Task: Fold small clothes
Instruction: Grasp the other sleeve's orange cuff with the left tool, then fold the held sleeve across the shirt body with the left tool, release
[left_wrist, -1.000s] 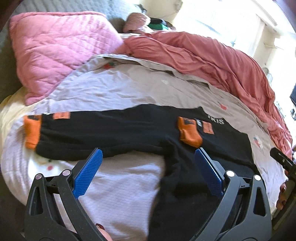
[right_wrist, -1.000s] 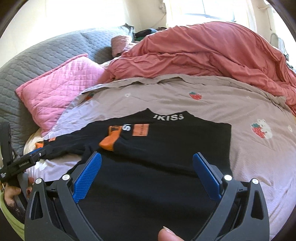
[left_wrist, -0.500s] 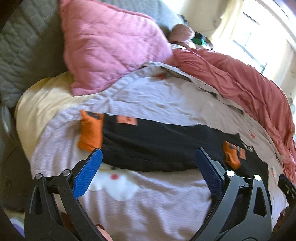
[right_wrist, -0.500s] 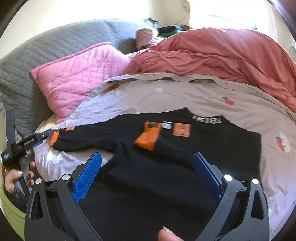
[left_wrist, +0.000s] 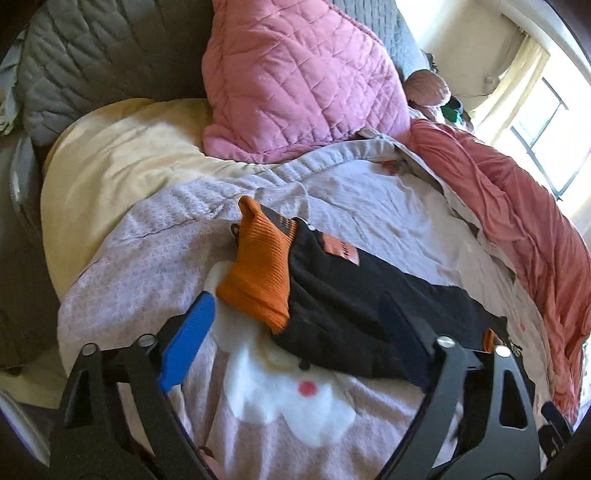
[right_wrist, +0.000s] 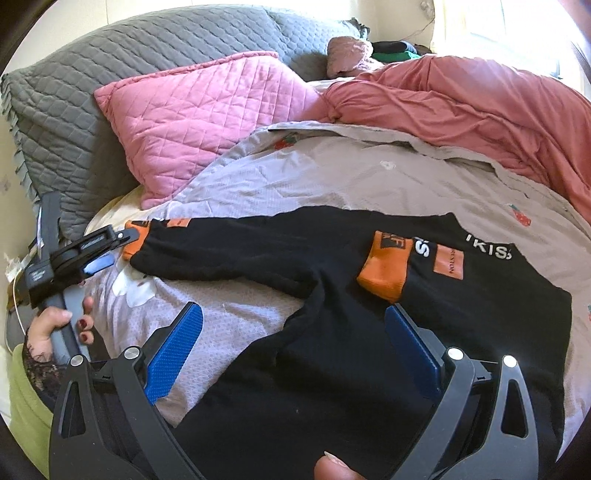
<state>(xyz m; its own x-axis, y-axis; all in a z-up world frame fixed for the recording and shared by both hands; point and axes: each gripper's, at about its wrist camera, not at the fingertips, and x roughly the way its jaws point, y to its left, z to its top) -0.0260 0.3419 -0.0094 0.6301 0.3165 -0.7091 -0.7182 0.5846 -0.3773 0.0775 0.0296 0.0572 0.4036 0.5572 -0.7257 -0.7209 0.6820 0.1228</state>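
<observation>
Shirt lies flat; your left tongs, just narrowing but still apart, now straddle the orange cuff, ready to fold; right tongs gape empty.

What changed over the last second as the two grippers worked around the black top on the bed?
The left gripper travelled along the outstretched sleeve to its orange cuff, and its jaws have just been closing with the cuff between them, not yet pinched. The right gripper shifted from over the body toward the armpit, jaws open. The black top lies as before, the other cuff folded onto its chest.
</observation>
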